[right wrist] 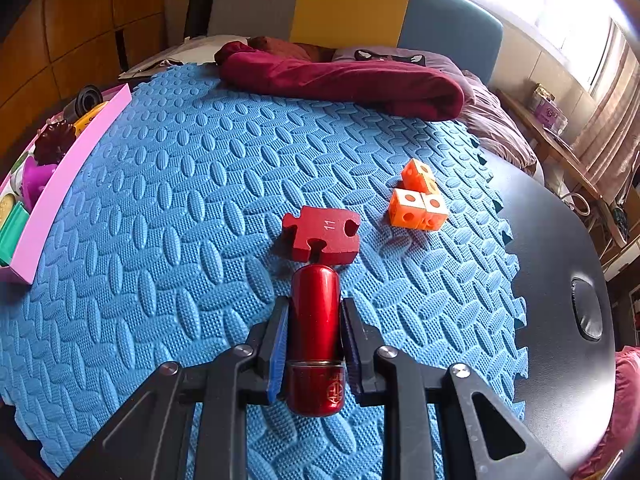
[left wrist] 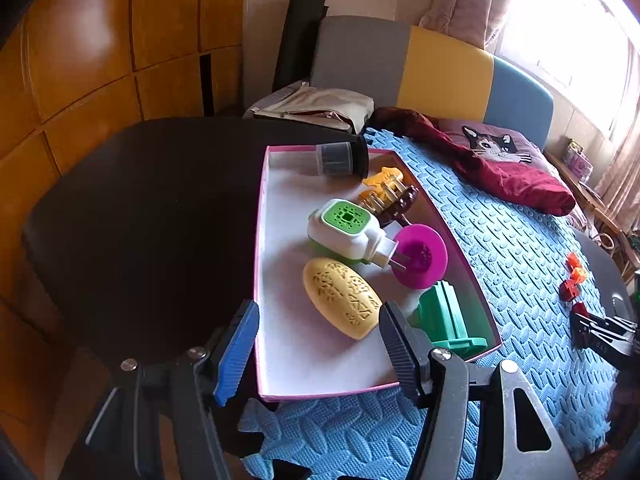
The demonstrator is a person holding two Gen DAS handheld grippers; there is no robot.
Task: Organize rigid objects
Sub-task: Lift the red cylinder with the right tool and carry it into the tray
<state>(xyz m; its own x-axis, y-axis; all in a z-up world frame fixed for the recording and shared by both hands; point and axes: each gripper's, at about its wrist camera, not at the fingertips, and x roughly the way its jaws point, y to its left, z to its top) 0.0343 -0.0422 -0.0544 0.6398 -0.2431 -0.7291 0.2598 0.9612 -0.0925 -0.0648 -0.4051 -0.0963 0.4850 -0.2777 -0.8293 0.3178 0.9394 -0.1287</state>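
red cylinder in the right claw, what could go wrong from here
The red cylinder is smooth and round, held only along its sides by the right claw, so it may slip or swivel when carried. Its tip sits close to the red puzzle block and could knock it. The pink box is already crowded near the yellow oval case, so a careless drop could land on something.

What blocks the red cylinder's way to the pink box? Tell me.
Nothing visible: the right gripper holds the red cylinder, and only bare blue mat lies between it and the pink box.
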